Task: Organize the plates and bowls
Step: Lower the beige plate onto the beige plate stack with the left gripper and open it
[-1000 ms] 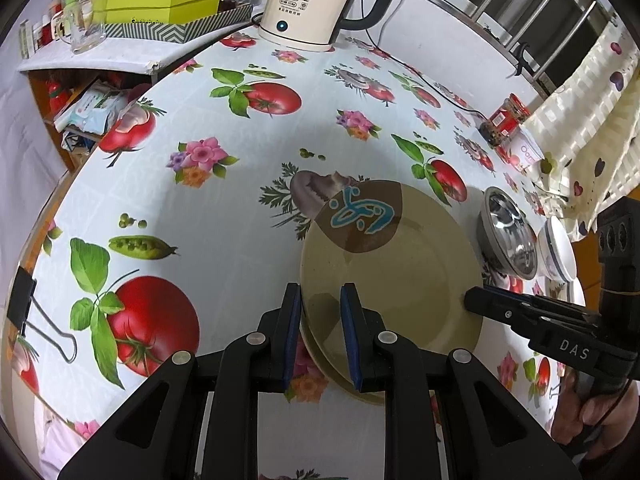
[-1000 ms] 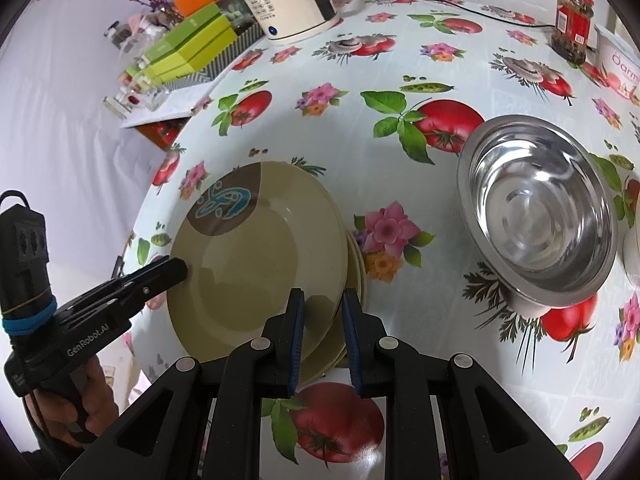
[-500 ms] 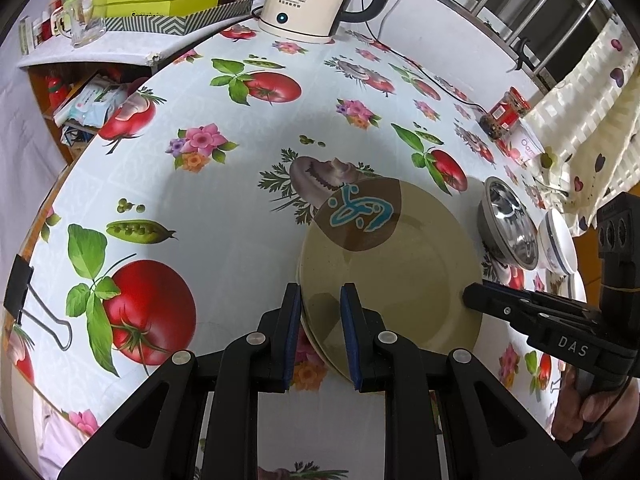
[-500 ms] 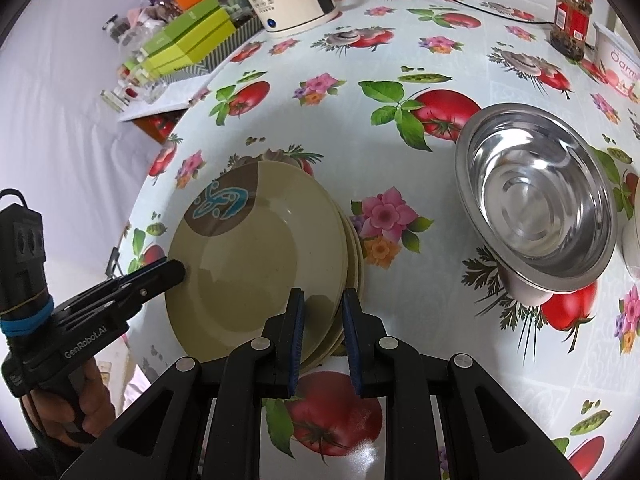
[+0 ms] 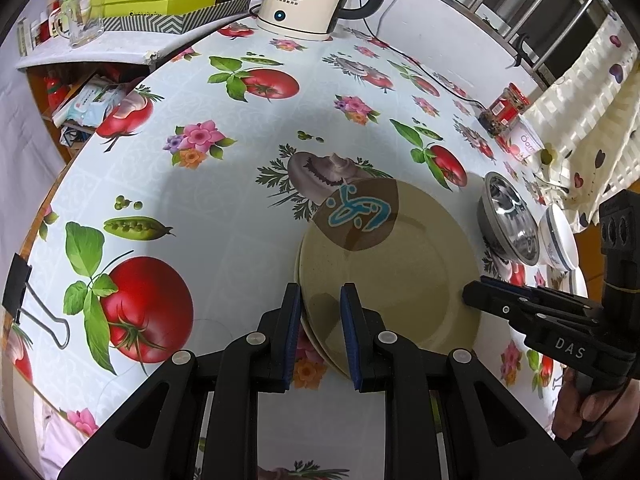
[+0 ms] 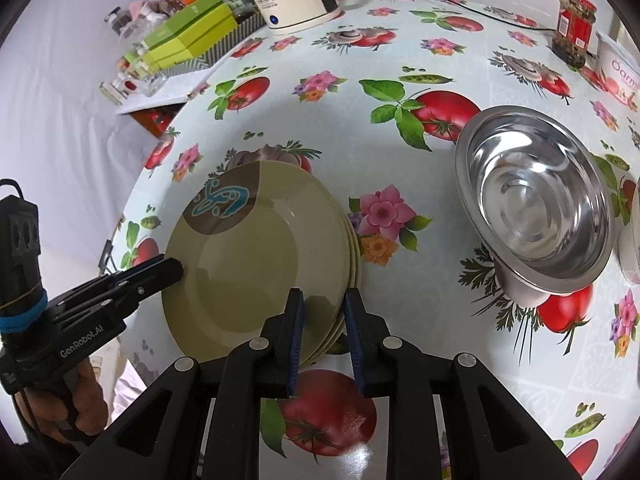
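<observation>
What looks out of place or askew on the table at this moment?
The steel bowl sits tilted, propped on something pale beneath its near side, not flat on the tablecloth. The plate stack is slightly fanned at its right edge. Nothing looks spilled or broken.
</observation>
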A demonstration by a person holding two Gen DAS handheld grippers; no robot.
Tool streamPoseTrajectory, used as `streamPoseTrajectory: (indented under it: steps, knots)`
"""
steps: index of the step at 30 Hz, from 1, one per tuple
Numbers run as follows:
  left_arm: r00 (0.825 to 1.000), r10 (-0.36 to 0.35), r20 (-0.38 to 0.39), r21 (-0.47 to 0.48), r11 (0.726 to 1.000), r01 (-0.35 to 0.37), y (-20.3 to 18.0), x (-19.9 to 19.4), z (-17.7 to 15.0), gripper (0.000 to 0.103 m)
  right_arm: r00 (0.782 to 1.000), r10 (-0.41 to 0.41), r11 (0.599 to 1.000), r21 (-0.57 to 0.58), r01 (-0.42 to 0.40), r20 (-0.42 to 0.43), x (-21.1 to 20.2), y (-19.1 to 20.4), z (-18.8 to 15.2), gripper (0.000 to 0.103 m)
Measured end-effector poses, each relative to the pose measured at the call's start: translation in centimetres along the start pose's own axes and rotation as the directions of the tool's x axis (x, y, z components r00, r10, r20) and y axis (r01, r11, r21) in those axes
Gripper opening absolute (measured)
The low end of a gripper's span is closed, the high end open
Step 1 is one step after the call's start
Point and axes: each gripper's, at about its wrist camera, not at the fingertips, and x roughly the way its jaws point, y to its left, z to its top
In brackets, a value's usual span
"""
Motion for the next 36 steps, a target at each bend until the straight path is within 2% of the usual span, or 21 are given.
streamPoseTrajectory:
  steps: [15, 20, 36]
  knots:
    - [1.0, 0.002, 0.016, -0.005, 1.0, -0.002, 0.48, 0.07, 0.51, 0.021, 0.999, -0.004, 1.0, 0.01, 0.004, 0.035, -0.16, -0.59, -0.07, 0.022]
    - [1.0, 0.009, 0.015, 0.016, 1.0, -0.01, -0.08, 0.04, 0.3, 0.021, 1.0, -0.001, 1.0, -0.002, 0.001, 0.03, 0.09, -0.35, -0.07, 0.016]
    - [1.0, 0.013, 0.014, 0.024, 1.0, -0.013, -0.37, 0.11, 0.2, 0.021, 0.999, 0.001, 1.0, -0.005, -0.001, 0.032, 0.02, -0.34, -0.16, 0.016]
